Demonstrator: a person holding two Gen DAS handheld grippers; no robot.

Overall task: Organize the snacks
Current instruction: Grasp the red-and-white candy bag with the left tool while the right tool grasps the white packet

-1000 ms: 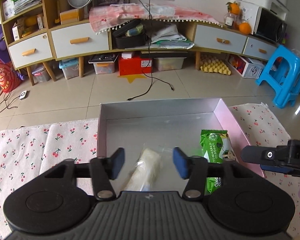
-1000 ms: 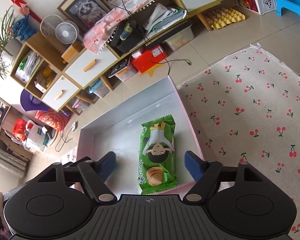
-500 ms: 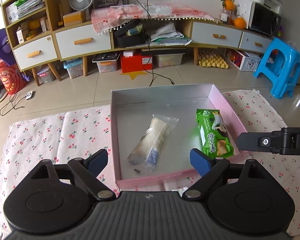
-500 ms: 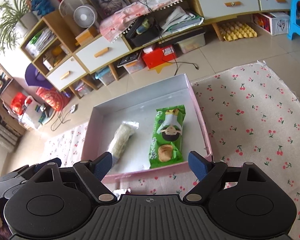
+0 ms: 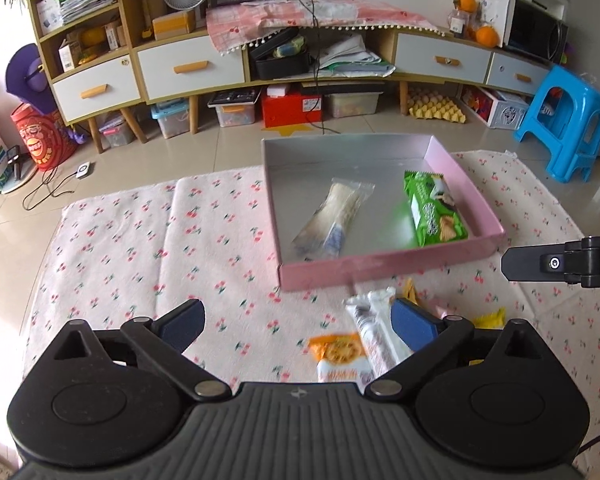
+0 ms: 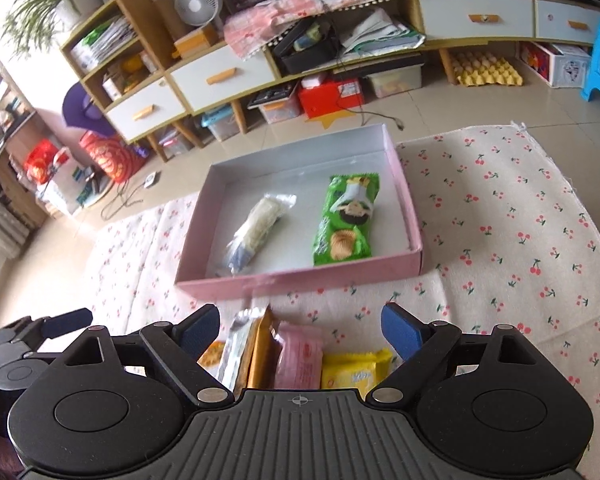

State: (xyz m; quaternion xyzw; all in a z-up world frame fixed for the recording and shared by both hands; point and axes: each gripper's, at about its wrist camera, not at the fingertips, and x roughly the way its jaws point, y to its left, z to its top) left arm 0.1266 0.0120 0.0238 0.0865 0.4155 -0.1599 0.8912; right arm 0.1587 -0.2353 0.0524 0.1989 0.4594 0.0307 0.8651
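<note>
A pink box (image 5: 384, 266) (image 6: 300, 280) with a grey inside lies on the cherry-print cloth. In it rest a clear pale snack pack (image 5: 336, 216) (image 6: 256, 228) and a green chip pack (image 5: 434, 212) (image 6: 346, 220). My left gripper (image 5: 298, 320) is pulled back from the box, its jaws opening wide with nothing held between them. My right gripper (image 6: 300, 326) is also opening and holds nothing. Loose snacks lie in front of the box: an orange cookie pack (image 5: 338, 354), a white wrapper (image 5: 374, 330), a pink pack (image 6: 302, 360) and a yellow pack (image 6: 356, 370).
The cloth (image 5: 140, 248) (image 6: 520, 240) covers the floor around the box. Beyond it are bare tiles, a long cabinet (image 5: 188, 68) with bins beneath, and a blue stool (image 5: 564, 120). The right gripper's finger (image 5: 556, 262) shows at the left view's right edge.
Both grippers drew back from over the box and opened wider. The left one let go of the clear pack, which now lies in the box. Loose snacks came into view.
</note>
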